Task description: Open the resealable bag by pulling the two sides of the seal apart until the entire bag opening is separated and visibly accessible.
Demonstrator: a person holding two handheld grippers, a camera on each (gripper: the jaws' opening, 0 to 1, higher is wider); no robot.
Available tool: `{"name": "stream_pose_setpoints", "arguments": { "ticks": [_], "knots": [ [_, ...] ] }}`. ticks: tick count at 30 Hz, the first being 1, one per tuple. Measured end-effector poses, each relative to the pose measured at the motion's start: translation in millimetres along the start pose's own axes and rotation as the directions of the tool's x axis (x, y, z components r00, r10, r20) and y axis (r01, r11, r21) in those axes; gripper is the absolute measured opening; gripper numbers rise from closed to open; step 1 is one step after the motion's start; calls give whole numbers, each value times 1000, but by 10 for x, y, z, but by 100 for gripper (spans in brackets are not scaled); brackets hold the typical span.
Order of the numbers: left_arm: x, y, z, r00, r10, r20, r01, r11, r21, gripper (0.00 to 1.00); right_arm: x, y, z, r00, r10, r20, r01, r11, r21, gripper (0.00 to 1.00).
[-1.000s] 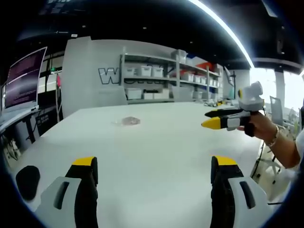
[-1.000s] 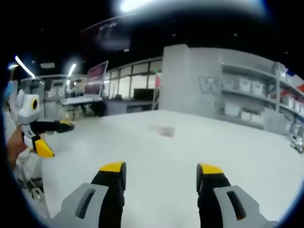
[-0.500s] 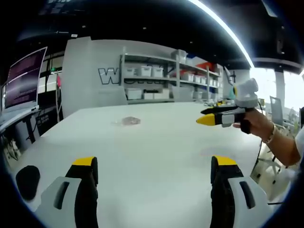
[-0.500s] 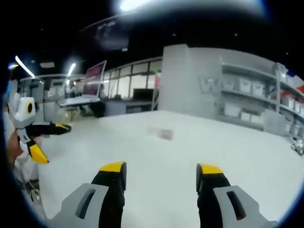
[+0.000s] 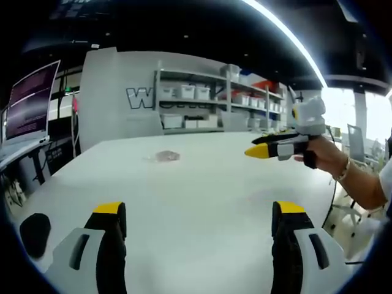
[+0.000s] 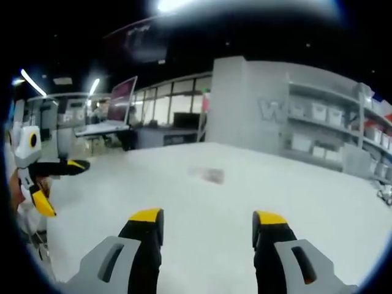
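While flat and clear, the bag (image 5: 167,156) lies on the smooth white table (image 5: 202,196).

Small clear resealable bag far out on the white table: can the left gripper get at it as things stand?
Probably yes. The small clear resealable bag lies flat and alone on the white table, well ahead of the open left gripper; bare tabletop between. The right gripper hovers off to the side.

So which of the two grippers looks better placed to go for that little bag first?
Probably the right gripper: in the left gripper view it is already held out over the table, towards the bag, while the left gripper hangs back. Both are open.
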State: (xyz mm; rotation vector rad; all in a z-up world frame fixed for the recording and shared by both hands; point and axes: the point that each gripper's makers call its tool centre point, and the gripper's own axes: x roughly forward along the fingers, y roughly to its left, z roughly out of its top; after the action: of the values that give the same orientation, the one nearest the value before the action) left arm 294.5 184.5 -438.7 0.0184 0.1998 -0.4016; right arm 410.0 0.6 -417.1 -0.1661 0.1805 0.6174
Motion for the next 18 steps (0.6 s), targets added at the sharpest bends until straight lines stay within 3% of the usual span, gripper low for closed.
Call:
{"name": "stream_pose_setpoints", "arguments": {
  "ticks": [18],
  "knots": [
    [-19,-21,49,1000,-6,10,6,1000,-2,97,223,-65,28,1000,5,-28,-5,1000,0,57]
  ]
}}
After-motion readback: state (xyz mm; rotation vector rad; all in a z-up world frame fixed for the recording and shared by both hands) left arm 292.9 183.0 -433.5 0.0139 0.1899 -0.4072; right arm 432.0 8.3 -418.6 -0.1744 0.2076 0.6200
